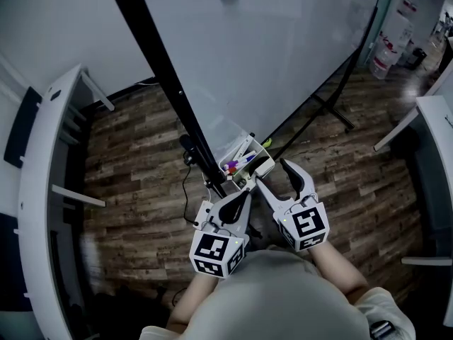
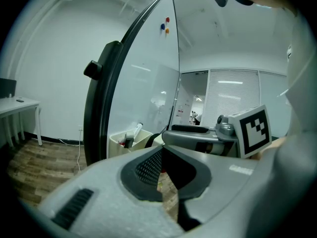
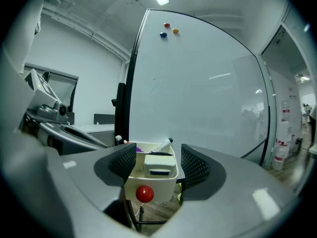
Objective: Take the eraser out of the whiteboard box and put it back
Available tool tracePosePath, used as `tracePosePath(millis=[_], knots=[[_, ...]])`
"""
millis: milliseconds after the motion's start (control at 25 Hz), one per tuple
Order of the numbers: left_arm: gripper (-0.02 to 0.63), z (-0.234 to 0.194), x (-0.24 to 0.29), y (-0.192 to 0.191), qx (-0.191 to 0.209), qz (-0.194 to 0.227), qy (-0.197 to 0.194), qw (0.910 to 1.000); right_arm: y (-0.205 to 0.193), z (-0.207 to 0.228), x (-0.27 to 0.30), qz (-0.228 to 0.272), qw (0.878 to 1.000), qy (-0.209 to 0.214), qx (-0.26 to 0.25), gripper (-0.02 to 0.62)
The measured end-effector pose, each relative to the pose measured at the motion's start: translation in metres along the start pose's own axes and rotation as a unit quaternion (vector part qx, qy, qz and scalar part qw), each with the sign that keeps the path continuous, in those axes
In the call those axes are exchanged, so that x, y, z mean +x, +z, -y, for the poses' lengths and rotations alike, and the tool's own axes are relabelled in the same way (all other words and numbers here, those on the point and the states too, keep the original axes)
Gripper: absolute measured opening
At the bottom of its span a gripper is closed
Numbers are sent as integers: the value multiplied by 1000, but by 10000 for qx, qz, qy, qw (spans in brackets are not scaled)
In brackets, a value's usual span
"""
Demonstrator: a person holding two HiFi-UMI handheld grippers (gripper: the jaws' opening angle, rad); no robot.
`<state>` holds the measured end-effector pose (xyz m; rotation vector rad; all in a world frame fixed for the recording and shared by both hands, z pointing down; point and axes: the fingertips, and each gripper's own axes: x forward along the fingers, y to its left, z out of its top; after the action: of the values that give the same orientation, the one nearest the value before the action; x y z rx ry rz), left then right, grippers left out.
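- A white desk [image 1: 39, 183] was seen at the far left, over wood-pattern flooring.
- The whiteboard [image 3: 198, 83] was carried on a black frame post [image 1: 152, 55]. Small round magnets [image 3: 167, 29] were stuck near the top of the board.
- The left gripper [image 1: 242, 197] was held just beside the post, short of the box. Its jaws were drawn nearly together, with only a sliver of floor showing between the pads and nothing held.
- The whiteboard box [image 3: 166, 185] was hung at the board's lower edge. Markers [image 3: 159, 146] were stored at its far end, and a red ball [image 3: 144, 194] was seen at its near wall.
- The eraser [image 3: 159, 163] was lying in the near end of the box, on top of the contents.
- The right gripper [image 1: 274, 174] was pointed at that end. Its jaws were spread wide, one on each side of the eraser, and no pad was pressed on it.
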<state>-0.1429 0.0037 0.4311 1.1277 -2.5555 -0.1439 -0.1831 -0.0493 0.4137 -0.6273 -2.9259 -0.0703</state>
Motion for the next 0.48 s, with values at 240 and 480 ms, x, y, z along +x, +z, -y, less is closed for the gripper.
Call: tracePosePath(millis=[240, 480], knots=[[2, 11, 2, -2, 40, -29, -152, 9999, 3, -2, -15, 51, 9999, -117, 78, 270], [2, 20, 3, -3, 89, -51, -273, 9996, 4, -3, -31, 92, 9994, -294, 141, 177]])
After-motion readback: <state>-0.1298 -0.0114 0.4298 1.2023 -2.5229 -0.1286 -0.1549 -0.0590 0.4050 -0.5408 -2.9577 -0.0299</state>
